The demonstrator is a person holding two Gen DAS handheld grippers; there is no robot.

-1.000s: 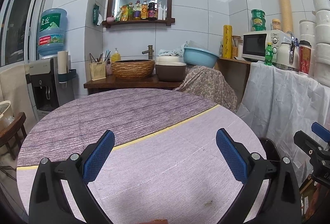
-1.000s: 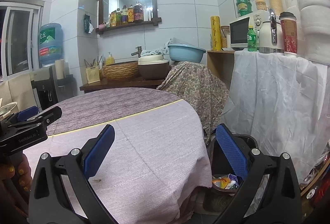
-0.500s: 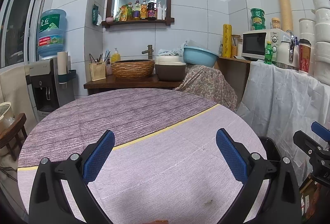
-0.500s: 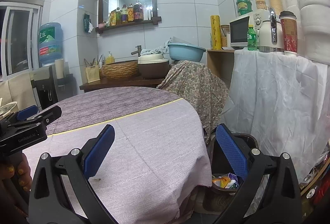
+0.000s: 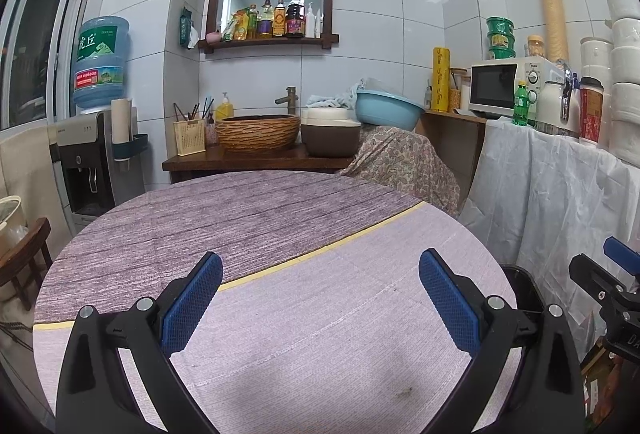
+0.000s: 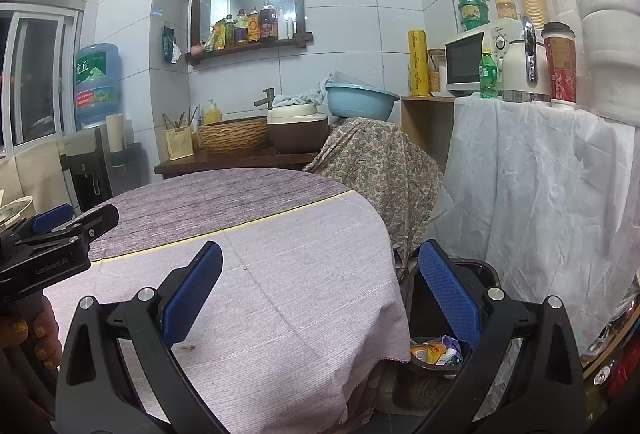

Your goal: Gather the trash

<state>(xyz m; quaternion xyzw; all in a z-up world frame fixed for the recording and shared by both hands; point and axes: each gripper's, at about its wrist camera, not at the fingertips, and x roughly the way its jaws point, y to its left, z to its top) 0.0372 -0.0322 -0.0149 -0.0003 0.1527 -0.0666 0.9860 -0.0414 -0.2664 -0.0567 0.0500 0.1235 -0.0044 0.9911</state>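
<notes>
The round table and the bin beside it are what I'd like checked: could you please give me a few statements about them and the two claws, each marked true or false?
1. Both the left claw and the right claw are open and hold nothing. True.
2. The trash bin stands on the table. False: it stands on the floor, off the table's right edge.
3. Colourful wrappers lie inside the bin. True.
4. The tablecloth is piled with wrappers and cups. False: only a small dark speck shows on it.
5. The blue basin sits on the round table. False: it rests on the patterned cloth behind the table.
</notes>
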